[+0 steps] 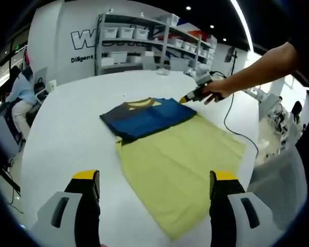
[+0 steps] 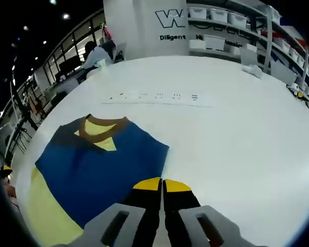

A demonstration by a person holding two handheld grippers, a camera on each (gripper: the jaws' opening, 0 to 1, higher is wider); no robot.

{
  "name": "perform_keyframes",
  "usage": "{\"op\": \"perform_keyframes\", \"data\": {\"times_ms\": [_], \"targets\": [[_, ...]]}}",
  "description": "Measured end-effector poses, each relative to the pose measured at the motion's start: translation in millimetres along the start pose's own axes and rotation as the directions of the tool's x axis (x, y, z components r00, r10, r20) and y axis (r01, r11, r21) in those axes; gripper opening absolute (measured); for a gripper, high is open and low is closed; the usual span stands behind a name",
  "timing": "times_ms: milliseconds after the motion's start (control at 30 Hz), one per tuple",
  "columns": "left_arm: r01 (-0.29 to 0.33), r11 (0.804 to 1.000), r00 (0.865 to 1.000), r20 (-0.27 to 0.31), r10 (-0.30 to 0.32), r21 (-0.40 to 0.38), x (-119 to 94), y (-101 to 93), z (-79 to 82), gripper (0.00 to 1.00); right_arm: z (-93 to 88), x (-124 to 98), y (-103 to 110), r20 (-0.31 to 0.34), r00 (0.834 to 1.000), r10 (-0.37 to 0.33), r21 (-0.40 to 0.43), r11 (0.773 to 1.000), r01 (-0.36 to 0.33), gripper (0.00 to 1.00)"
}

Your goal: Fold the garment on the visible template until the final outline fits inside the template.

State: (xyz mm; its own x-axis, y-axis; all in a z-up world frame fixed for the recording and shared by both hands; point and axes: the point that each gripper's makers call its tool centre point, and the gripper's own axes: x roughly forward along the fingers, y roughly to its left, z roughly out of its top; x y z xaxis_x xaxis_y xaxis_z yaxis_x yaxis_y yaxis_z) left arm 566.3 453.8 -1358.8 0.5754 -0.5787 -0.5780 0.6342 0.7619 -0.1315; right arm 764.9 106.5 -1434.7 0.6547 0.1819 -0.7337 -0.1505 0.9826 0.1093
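My left claw (image 1: pixel 154 182) hovers wide, empty; my right claw (image 2: pixel 161 184) sits pinched together at the blue garment's (image 2: pixel 100 164) 4 o'clock corner; garment partly folded atop the yellow template (image 1: pixel 180 159) on the worktop (image 1: pixel 72 128); more folds likely remain.

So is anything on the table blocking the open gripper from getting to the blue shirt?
Nothing visible does. The left gripper hangs open above the yellow template, and the blue garment lies beyond it on the white table. Between them is flat template.
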Motion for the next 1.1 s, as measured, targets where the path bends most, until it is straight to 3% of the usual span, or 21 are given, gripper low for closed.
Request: {"op": "perform_keyframes", "data": {"times_ms": [233, 433, 600, 700, 1000, 1100], "targets": [[0.005, 1.0, 1.0, -0.001, -0.005, 0.007, 1, 2.5, -0.6, 0.84, 2.9, -11, 9, 0.031, 0.999, 0.029, -0.001, 1.0, -0.029, 0.0], [0.031, 0.999, 1.0, 0.0, -0.031, 0.021, 14, 0.1, -1.4, 0.82, 5.5, -30, 25, 0.058, 0.995, 0.076, -0.064, 0.995, -0.072, 0.0], [0.061, 0.996, 0.998, -0.031, -0.059, 0.063, 23, -3.8, -11.2, 0.82, 6.8, -49, 35, 0.091, 0.988, 0.121, -0.076, 0.991, -0.114, 0.0], [0.075, 0.995, 0.997, -0.033, -0.073, 0.065, 24, -7.1, -12.4, 0.82, 11.9, -62, 42, 0.126, 0.98, 0.156, -0.029, 0.988, -0.154, 0.06], [0.102, 0.991, 0.995, -0.031, -0.1, 0.089, 20, -14.0, -12.2, 0.82, 11.9, -97, 55, 0.173, 0.962, 0.213, -0.067, 0.977, -0.204, 0.2], [0.097, 0.988, 0.995, -0.033, -0.094, 0.119, 16, -14.6, -14.7, 0.81, 10.8, -111, 58, 0.194, 0.954, 0.229, -0.096, 0.972, -0.214, 0.19]]}}
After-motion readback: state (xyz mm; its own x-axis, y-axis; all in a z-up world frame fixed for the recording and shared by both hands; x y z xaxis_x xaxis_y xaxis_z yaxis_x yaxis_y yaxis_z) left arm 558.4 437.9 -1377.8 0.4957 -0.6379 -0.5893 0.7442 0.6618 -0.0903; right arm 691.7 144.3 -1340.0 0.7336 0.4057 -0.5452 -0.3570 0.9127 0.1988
